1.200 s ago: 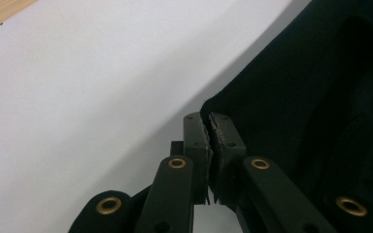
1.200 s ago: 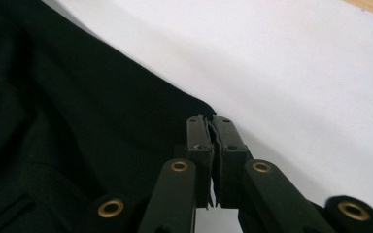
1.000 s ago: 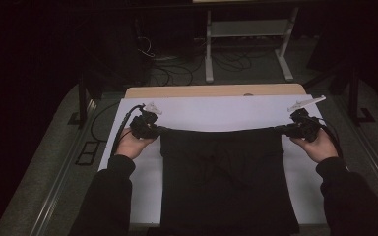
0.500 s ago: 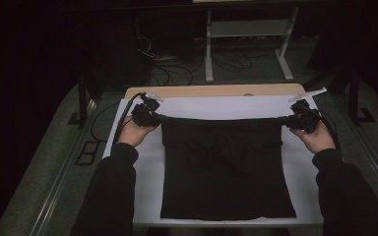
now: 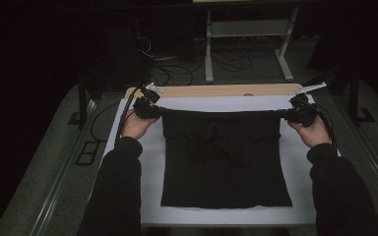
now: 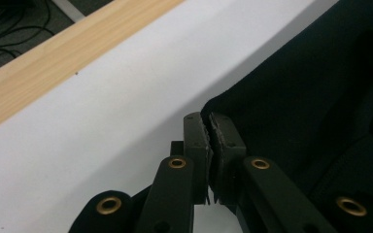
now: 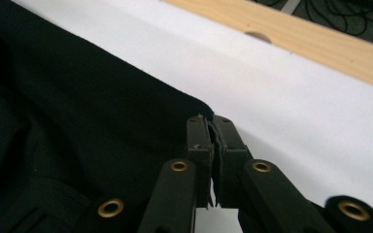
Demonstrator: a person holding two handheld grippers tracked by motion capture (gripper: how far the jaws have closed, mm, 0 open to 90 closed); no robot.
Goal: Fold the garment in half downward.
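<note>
At the far-left corner of the black garment (image 5: 226, 157), the left gripper (image 5: 153, 111) stood with its jaws pressed together on a pinch of cloth; the left gripper view showed the fabric edge caught between the two ridged pads (image 6: 196, 141), over the white sheet (image 6: 102, 126) and short of the bare wooden table edge (image 6: 53, 58). Between the two tools, the garment's far edge ran taut and nearly straight, its body lying flat on the white sheet with the near hem towards the person's side of the table. At the far-right corner, the right gripper (image 5: 290, 114) was likewise clamped tight on cloth, the corner of the garment pinched between its pads (image 7: 199, 136).

Compared with a second earlier, both hands had carried their corners away from the person, towards the wooden edge, and slightly upward. The garment had followed: more of it now lay spread on the sheet, and the near hem, earlier at or past the table's near side, now rested wholly on the sheet. Some wrinkling remained across the middle.

The step in hand was judged to be drawing the garment flat and square on the table; the spread appeared nearly complete, with lowering and release of the corners probably next.
</note>
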